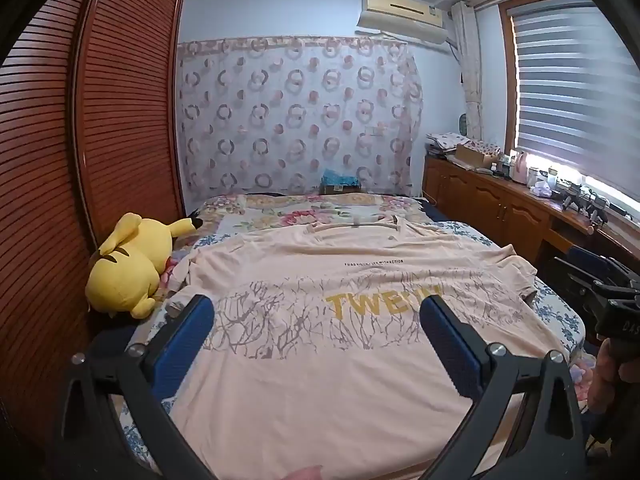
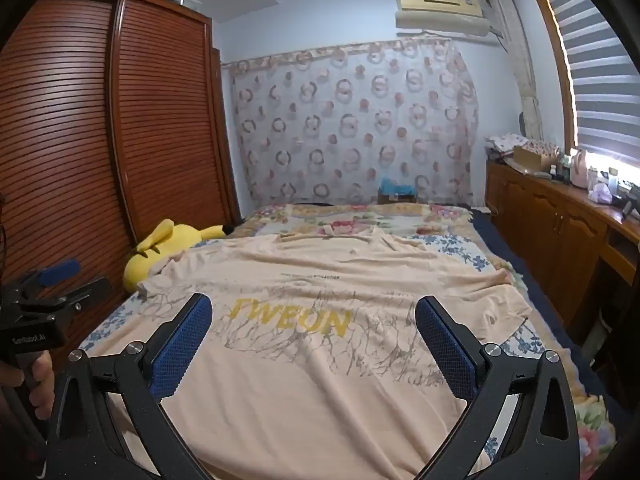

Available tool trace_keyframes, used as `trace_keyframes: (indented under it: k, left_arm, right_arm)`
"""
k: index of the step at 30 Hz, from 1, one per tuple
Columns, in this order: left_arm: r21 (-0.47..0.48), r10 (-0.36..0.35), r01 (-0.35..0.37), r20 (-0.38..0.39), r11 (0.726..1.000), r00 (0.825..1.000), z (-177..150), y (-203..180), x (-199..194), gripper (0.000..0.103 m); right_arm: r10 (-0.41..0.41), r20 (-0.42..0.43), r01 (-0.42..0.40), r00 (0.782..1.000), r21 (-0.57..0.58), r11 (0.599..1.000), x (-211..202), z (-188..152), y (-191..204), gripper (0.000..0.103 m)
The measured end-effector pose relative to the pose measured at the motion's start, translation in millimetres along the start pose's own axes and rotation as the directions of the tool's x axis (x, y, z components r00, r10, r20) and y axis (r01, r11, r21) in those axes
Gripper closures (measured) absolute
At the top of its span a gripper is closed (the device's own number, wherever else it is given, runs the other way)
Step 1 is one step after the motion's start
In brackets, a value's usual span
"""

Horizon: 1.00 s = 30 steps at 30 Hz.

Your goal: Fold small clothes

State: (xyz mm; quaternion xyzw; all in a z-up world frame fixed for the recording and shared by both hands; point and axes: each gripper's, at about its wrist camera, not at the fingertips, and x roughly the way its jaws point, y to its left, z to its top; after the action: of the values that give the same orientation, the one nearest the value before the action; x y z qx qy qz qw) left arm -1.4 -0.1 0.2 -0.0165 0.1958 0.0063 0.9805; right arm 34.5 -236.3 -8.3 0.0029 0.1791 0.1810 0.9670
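Note:
A peach T-shirt (image 1: 320,360) with yellow letters and a grey branch print lies spread flat, front up, on the bed, collar at the far end. It also shows in the right wrist view (image 2: 304,380). My left gripper (image 1: 318,320) is open and empty above the shirt's lower half. My right gripper (image 2: 314,320) is open and empty above the shirt's lower half, further right. Each gripper shows at the edge of the other's view: the right gripper body (image 1: 600,292) and the left gripper body (image 2: 44,300).
A yellow plush toy (image 1: 128,264) lies on the bed's left edge beside a slatted wooden wardrobe (image 1: 100,140). A floral bedsheet (image 1: 312,208) covers the bed. A wooden cabinet (image 1: 500,200) with clutter runs along the right wall under the window.

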Motion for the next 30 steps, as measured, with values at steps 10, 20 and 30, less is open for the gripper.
trace_keyframes:
  k: [10,20,30]
  left_arm:
    - [-0.013,0.0,0.0,-0.012,1.0,1.0,0.0,-1.8,-3.0,0.0]
    - [-0.023,0.002,-0.002,-0.007,1.0,1.0,2.9,3.4,-4.7,0.0]
    - [-0.022,0.002,-0.002,0.001,1.0,1.0,5.1,5.0,-6.4,0.0]
  right_arm:
    - [0.001,-0.008,-0.001,1.0,0.004,1.0,-0.1,-0.2,-0.9,0.0]
    - [0.0,-0.008,0.0,1.0,0.002,1.0,-1.0,-0.6,0.8,0.0]
    - [-0.001,-0.006,0.001,1.0,0.003,1.0,-2.8,-0.3,0.9,0.0]
